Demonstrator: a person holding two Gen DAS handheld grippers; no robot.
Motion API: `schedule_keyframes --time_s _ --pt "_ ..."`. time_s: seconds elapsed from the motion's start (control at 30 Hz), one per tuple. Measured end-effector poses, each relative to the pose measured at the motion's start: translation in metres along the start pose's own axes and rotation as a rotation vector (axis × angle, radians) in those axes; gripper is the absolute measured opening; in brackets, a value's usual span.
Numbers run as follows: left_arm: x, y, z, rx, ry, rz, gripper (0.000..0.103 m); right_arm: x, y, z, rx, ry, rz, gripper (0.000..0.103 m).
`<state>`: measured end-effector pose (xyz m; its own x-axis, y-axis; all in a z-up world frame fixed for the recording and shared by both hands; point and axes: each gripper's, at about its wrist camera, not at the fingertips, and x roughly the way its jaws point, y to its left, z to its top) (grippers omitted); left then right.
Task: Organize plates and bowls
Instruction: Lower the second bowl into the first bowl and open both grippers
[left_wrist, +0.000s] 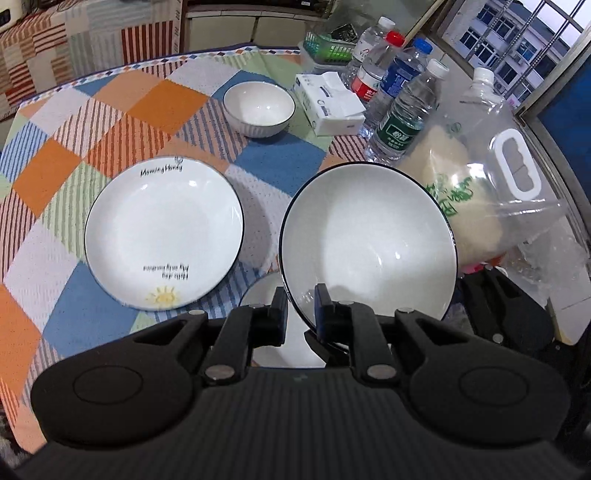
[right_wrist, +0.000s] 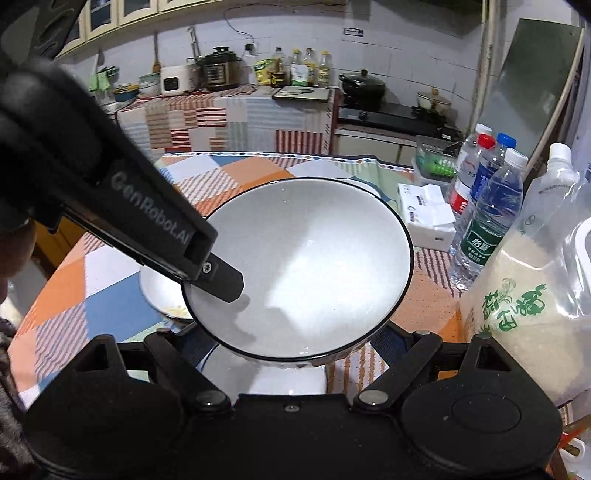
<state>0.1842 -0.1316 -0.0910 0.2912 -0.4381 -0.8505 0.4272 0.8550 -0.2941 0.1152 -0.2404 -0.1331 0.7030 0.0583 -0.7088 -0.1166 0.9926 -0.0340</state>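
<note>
In the right wrist view, the fingertips of the right gripper (right_wrist: 291, 354) are covered by the large bowl (right_wrist: 306, 266), so contact cannot be judged. A plate (right_wrist: 162, 291) on the left is mostly hidden behind this bowl and the left gripper (right_wrist: 225, 284). In the left wrist view, another dish (left_wrist: 288, 347) is largely hidden under the fingers (left_wrist: 277, 314).

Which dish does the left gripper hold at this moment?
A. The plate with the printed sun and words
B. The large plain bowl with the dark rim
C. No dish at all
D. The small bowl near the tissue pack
B: the left gripper is pinched shut on the near rim of the large plain bowl, which hangs tilted above the table, while the printed plate and the small bowl lie untouched on the cloth.
</note>
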Motion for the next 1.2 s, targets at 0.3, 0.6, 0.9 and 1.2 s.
schedule_keyframes --time_s 0.3,0.6,0.9,1.2 --pt "0.013 0.010 -0.027 -0.030 0.072 -0.010 0.013 -0.001 0.012 -0.023 -0.034 0.066 0.039 0.092" --pt "0.047 0.018 -0.042 -0.050 0.147 0.011 0.013 0.024 0.010 -0.044 -0.008 0.159 0.079 0.092" --pt "0.075 0.022 -0.048 -0.038 0.189 0.030 0.013 0.046 0.014 -0.056 -0.012 0.219 0.068 0.092" --pt "0.093 0.026 -0.042 -0.021 0.236 0.069 0.014 0.056 0.025 -0.062 -0.089 0.208 0.032 0.092"
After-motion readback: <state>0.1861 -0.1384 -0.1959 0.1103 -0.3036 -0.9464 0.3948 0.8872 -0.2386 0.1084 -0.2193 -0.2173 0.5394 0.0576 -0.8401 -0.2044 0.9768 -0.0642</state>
